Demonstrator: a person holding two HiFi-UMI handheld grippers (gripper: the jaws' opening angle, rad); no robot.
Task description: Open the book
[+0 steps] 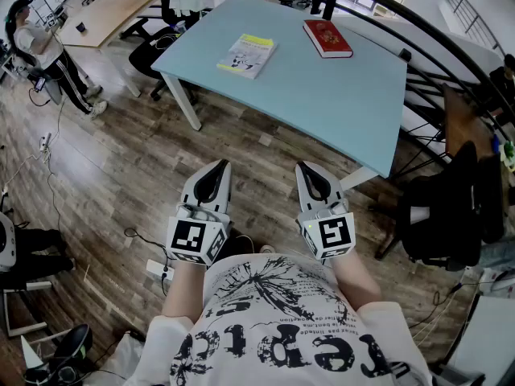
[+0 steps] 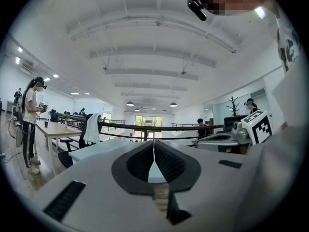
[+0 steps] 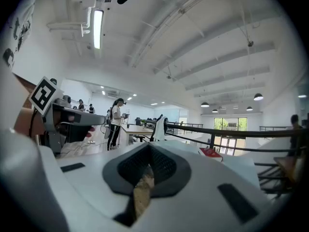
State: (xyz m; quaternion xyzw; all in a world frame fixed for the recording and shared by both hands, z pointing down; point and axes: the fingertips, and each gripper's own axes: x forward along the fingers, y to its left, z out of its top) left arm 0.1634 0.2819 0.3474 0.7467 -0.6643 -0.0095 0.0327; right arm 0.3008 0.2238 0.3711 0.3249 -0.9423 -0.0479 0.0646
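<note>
**Both claws shut, empty, well short of the table**

- Left gripper (image 1: 220, 167): jaws fully together, nothing between them. Held level, close to the person's torso, over the wooden floor (image 1: 121, 175).
- Right gripper (image 1: 305, 168): pads meet at the tips, also empty. Level and parallel with the left, a small gap between the two.
- Neither gripper reaches the light blue table (image 1: 338, 103); both stop before its near edge.
- Two books lie flat and closed on the table, apart from each other, so I can't tell which is the task's:
  - Red book (image 1: 327, 39) is by the far edge, roughly mid-length. It also shows in the right gripper view, right of the jaw tips.
  - White-and-yellow book (image 1: 248, 55) is toward the table's left end, between the near and far edges.
- Around the table:
  - A black office chair (image 1: 447, 207) stands off the near right corner.
  - A dark railing (image 1: 451, 34) runs behind the far edge.
  - Another person (image 1: 40, 51) stands at a wooden desk (image 1: 105, 14), well off to the left.
  - A power strip (image 1: 157, 270) lies on the floor by the left gripper.
</note>
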